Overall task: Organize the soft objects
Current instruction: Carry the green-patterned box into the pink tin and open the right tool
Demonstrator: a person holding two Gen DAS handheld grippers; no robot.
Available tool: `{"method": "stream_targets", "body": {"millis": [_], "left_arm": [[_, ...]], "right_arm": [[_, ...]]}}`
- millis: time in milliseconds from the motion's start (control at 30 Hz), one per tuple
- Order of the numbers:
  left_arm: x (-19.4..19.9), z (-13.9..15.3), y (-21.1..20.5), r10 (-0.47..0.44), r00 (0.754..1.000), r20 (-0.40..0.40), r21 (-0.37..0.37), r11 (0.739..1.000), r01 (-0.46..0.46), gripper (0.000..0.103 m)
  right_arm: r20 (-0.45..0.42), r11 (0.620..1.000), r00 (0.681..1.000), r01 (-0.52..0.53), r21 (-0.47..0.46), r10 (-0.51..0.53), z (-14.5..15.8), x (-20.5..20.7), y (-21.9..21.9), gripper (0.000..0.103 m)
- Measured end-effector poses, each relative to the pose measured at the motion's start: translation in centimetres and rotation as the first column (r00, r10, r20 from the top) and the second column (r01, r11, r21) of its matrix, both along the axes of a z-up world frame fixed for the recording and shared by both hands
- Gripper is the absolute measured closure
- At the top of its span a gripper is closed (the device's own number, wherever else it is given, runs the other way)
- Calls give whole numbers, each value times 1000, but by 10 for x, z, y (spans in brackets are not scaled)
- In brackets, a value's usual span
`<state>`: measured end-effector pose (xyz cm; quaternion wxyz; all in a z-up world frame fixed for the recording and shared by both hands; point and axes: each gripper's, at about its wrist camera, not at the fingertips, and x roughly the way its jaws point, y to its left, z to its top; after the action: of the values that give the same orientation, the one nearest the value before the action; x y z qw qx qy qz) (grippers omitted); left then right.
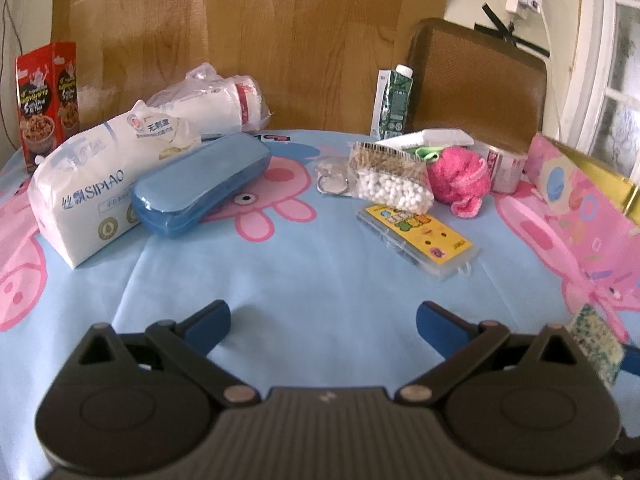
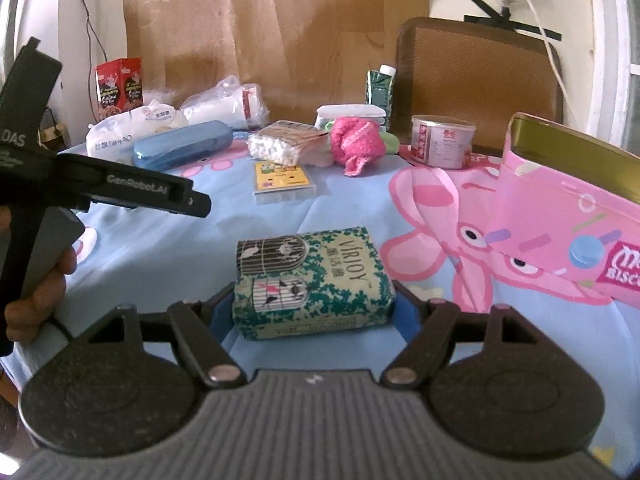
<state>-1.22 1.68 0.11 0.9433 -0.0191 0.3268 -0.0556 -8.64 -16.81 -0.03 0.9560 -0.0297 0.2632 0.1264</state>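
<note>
In the left wrist view, the left claw (image 1: 323, 322) is hanging wide open over a bare stretch of the cartoon-print cloth (image 1: 280, 264) covering the desk, gripping nothing. Open cloth is lying straight ahead of it. To the left, a white tissue pack (image 1: 86, 184) and a blue case (image 1: 200, 184) are touching each other. To the right, a yellow-labelled clear box (image 1: 418, 238) is lying flat, with a bag of cotton swabs (image 1: 390, 178) and a pink fluffy cloth (image 1: 460, 178) just behind it. A pink biscuit tin (image 1: 580, 196) is closing off the right edge.

In the right wrist view, the right claw (image 2: 314, 314) is closing on a green floral tissue pack (image 2: 316, 280), its pads pressing both sides. The pack is resting on the cloth near the front edge, with the pink biscuit tin near on the right. The left hand (image 2: 38, 292) is gripping its tool at the left edge.
</note>
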Motion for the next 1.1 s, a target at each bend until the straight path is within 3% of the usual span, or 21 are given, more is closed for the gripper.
{"method": "stream_targets", "body": {"millis": [133, 300, 400, 500, 567, 633, 733, 833, 967, 1033, 1100], "left_arm": [[-5, 3, -1, 8, 1000, -24, 10, 1000, -7, 1], [-34, 23, 12, -79, 996, -52, -203, 977, 67, 10], [-42, 33, 1, -172, 983, -61, -269, 951, 150, 14], [-42, 32, -20, -293, 952, -91, -317, 915, 251, 28], [-36, 24, -37, -343, 930, -131, -323, 902, 287, 46], [-30, 15, -52, -371, 916, -152, -321, 895, 310, 55], [-31, 24, -72, -394, 912, -113, -280, 893, 352, 57], [-26, 45, -92, -453, 891, -39, -296, 857, 422, 58], [-4, 78, -145, -535, 845, 25, -298, 802, 517, 58], [9, 91, -178, -556, 830, 48, -274, 792, 546, 51], [15, 97, -196, -547, 834, 73, -261, 797, 545, 49]], "right_arm": [[24, 1000, 1000, 8, 3, -8, -4, -3, -1, 18], [48, 1000, 999, -7, 10, 6, -8, -6, -3, 16], [65, 1000, 998, -18, 11, 17, -10, -8, -4, 15], [72, 1000, 997, -26, 14, 25, -10, -8, -6, 17], [86, 999, 995, -50, 12, 49, -10, -11, -6, 26], [96, 999, 994, -53, 8, 52, -8, -14, -6, 28], [149, 1000, 989, -5, -6, 6, -2, -20, -12, 29], [232, 997, 970, 62, 40, -70, 16, -24, -32, 29], [343, 980, 918, 196, 45, -200, 42, -20, -66, 29], [348, 961, 896, 268, 69, -275, 54, -12, -90, 28], [341, 930, 867, 357, 83, -364, 61, 1, -116, 22]]}}
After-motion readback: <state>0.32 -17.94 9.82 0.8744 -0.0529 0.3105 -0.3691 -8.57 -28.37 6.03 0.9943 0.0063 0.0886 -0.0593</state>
